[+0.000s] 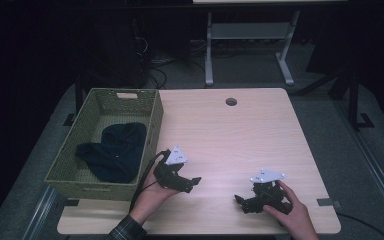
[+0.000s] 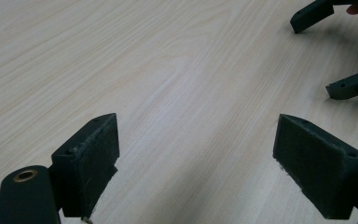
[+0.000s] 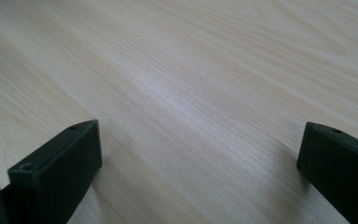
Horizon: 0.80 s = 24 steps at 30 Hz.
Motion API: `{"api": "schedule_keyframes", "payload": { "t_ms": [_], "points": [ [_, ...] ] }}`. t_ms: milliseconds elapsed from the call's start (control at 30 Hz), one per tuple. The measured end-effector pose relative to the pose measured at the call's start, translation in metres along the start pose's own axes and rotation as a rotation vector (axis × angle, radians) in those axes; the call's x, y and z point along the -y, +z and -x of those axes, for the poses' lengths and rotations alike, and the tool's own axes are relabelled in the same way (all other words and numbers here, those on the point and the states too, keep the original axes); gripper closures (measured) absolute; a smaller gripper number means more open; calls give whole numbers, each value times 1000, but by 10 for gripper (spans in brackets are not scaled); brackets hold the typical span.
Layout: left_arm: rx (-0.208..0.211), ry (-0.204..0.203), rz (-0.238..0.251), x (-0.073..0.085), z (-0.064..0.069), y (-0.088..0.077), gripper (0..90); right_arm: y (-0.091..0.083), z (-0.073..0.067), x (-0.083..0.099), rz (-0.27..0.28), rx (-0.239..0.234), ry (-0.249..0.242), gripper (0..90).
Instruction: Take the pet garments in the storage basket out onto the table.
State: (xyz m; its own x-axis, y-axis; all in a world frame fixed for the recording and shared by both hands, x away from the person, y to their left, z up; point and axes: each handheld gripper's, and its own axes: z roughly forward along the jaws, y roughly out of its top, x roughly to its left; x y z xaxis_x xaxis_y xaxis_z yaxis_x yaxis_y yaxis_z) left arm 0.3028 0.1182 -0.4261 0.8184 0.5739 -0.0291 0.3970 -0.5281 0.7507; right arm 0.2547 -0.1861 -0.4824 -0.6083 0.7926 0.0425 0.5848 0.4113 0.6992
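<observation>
Dark navy cloth (image 1: 114, 150), crumpled in soft folds, lying inside the olive-green woven basket (image 1: 152, 116) at the left edge of the light wooden table (image 1: 240, 135); heaped against the basket's right wall, spreading toward its near left corner. Not touched by either gripper.

Left gripper (image 1: 194, 182) low over the table just right of the basket's near corner, held in the left hand (image 1: 155, 189), jaws spread wide and pointing right, nothing between them. Right gripper (image 1: 240, 200) near the table's front edge, held in the right hand (image 1: 290, 207), jaws likewise wide apart and empty, pointing left toward the other gripper.

From the high view: basket, cloth, both hands, a plaid sleeve (image 1: 127, 229), a round cable hole (image 1: 231, 101) near the far edge, a white table frame (image 1: 250, 35) beyond on the dark floor.

From the left gripper view: own gripper (image 2: 196, 154) with felt-like pad faces over bare wood grain, plus the two jaw tips of the right gripper (image 2: 326, 46) at upper right. From the right gripper view: own gripper (image 3: 200, 163) over plain wood.

Hard to make out: what kind of garment the cloth is, its folds lost in dim light; the basket floor beneath it; the room beyond the table, mostly black. Right hand cut off by the bottom edge of the high view
</observation>
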Motion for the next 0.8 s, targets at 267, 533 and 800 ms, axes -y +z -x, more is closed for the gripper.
{"api": "schedule_keyframes", "payload": {
  "t_ms": [267, 533, 800],
  "points": [
    [17, -18, 13, -5, -3, -4, 142, 0, 0, 0, 0, 0, 1, 0],
    [22, -17, 12, -10, -3, -8, 142, 0, 0, 0, 0, 0, 0, 0],
    [35, -24, 24, -17, -5, -14, 142, 0, 0, 0, 0, 0, 1, 0]
  ]
}}
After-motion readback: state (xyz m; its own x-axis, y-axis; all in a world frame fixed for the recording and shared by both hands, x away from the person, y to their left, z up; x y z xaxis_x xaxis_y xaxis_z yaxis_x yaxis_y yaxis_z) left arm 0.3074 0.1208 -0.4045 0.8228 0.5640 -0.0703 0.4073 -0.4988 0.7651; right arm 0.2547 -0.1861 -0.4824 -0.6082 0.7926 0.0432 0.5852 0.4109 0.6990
